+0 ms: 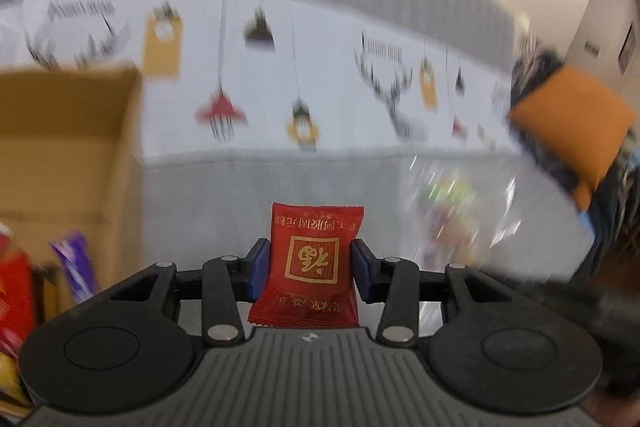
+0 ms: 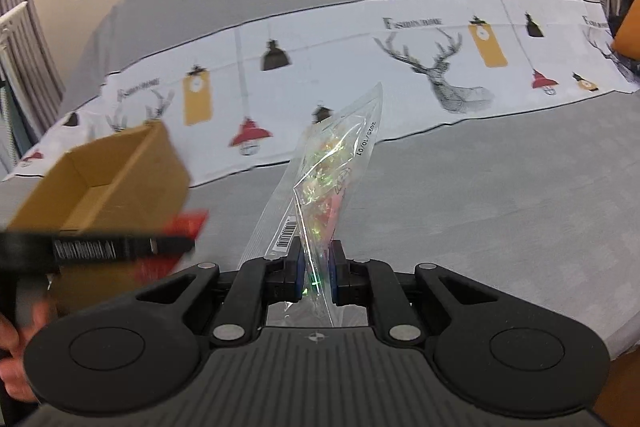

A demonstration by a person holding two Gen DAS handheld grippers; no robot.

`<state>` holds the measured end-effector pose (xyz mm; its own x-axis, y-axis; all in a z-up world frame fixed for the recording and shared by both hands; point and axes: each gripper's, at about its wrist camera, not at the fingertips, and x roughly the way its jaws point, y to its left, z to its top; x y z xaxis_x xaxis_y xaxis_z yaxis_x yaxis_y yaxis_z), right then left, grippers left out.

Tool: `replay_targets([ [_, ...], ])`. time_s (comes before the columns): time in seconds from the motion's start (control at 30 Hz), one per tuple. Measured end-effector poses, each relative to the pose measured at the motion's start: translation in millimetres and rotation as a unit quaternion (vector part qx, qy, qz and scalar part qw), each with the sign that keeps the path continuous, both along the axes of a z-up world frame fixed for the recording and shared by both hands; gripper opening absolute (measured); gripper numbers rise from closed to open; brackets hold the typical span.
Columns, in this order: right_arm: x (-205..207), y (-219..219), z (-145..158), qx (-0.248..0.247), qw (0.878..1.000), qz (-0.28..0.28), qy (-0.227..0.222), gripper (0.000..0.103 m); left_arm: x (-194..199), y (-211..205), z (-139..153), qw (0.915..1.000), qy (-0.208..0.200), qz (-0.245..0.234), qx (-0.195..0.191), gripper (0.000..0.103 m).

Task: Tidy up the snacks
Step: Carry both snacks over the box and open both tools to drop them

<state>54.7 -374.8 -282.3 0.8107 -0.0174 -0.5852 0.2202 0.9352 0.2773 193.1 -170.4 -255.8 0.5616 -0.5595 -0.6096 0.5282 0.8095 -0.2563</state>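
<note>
With each gripper clamped, left gripper (image 1: 308,269) on red packet (image 1: 310,267), right gripper (image 2: 317,273) on clear bag (image 2: 320,187), best release low inside the cardboard box (image 2: 104,179).

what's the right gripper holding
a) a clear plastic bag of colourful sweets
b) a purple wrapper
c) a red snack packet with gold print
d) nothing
a: in the right wrist view the right gripper has its jaws closed on a clear plastic bag with colourful sweets inside; the red packet sits in the left gripper instead.
</note>
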Motion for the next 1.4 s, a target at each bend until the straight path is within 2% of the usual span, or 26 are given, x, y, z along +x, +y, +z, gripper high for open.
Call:
replay_targets([
  [0.23,23,72,53,-0.039,0.997,0.054,-0.035,0.012,-1,69,54,0.9962,-0.052,0.040,-0.057,0.048],
  [0.53,57,158,121,-0.083,0.983,0.131,-0.094,0.013,13,149,88,0.9855,-0.078,0.101,-0.113,0.048],
  [0.67,66,173,140,-0.090,0.979,0.147,-0.109,0.013,16,176,99,0.9828,-0.092,0.118,-0.108,0.048],
  [0.8,78,181,149,-0.073,0.978,0.154,-0.119,0.013,23,190,97,0.9815,-0.100,0.142,-0.081,0.048],
  [0.93,90,200,146,-0.078,0.974,0.179,-0.117,0.013,35,206,82,0.9804,-0.091,0.166,-0.053,0.048],
  [1.1,123,228,121,-0.072,0.972,0.209,-0.080,0.013,57,229,55,0.9792,-0.061,0.192,-0.024,0.048],
  [1.27,154,249,83,-0.044,0.973,0.225,-0.029,0.013,78,241,20,0.9789,-0.024,0.202,0.014,0.048],
  [1.4,169,253,50,0.007,0.973,0.229,0.019,0.013,88,246,-4,0.9785,0.002,0.203,0.035,0.048],
])
